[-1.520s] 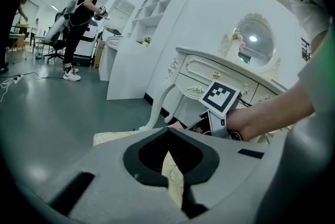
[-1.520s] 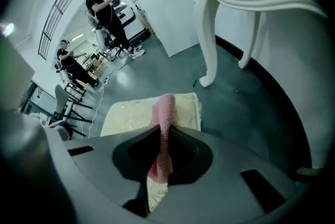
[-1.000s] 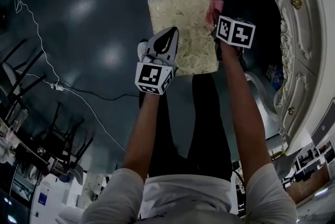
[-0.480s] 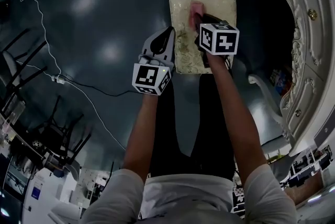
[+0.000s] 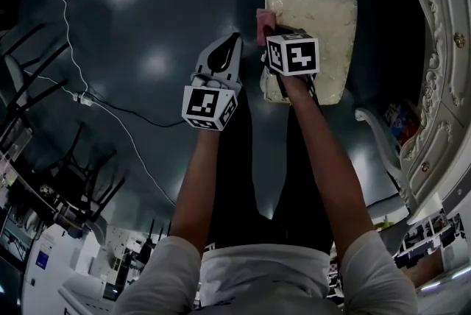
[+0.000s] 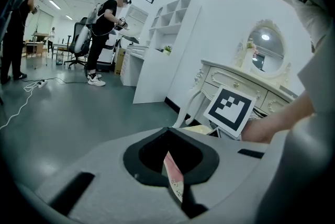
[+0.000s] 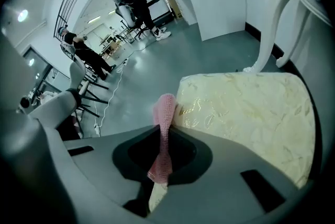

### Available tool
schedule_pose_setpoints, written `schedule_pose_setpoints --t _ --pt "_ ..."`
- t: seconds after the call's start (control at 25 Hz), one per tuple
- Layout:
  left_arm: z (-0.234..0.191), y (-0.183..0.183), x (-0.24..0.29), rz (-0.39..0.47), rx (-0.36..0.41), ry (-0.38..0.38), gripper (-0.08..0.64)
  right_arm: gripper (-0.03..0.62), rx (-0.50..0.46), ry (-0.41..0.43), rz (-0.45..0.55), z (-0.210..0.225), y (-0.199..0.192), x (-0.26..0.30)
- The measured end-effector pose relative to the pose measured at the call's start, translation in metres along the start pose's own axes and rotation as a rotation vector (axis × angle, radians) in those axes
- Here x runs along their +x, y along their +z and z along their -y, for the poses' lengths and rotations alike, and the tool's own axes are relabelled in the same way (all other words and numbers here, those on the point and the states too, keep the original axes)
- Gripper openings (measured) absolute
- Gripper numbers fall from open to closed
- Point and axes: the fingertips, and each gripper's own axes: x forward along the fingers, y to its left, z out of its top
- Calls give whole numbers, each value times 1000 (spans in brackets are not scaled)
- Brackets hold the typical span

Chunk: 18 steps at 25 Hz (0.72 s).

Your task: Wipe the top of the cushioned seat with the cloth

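Observation:
The cushioned seat (image 5: 313, 34) is a cream, patterned pad standing on the dark floor; it fills the right half of the right gripper view (image 7: 246, 113). My right gripper (image 5: 269, 32) is shut on the pink cloth (image 5: 263, 21), which lies at the seat's left edge. In the right gripper view the cloth (image 7: 165, 110) sticks up from the shut right gripper (image 7: 166, 131) beside the pad's corner. My left gripper (image 5: 233, 40) hangs over the floor just left of the seat, jaws together, holding nothing. A pink and cream sliver shows beyond the left gripper (image 6: 168, 133).
A white carved dressing table (image 5: 445, 48) stands close to the right, one leg (image 5: 377, 126) near the seat. A cable (image 5: 110, 109) and dark chairs (image 5: 44, 85) lie to the left. People (image 6: 104, 24) work far off by a white shelf unit (image 6: 162, 45).
The right gripper has dragged the cloth across the seat from its right edge to its left edge. The left gripper, earlier over the seat's left part, now sits beside it.

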Motion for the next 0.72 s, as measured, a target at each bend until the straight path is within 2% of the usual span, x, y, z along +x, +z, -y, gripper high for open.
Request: schedule_pose_setpoints --t 0.2,0.32,0.72 --pt "10 -9 0 -8 -10 -7 12 31 60 23 28 7 -2 -9" --pt "26 -10 7 -12 -5 -24 12 31 63 21 40 18 -4 -19" --pt "105 -16 50 -33 26 -105 12 32 161 -35 106 113 -19 -74"
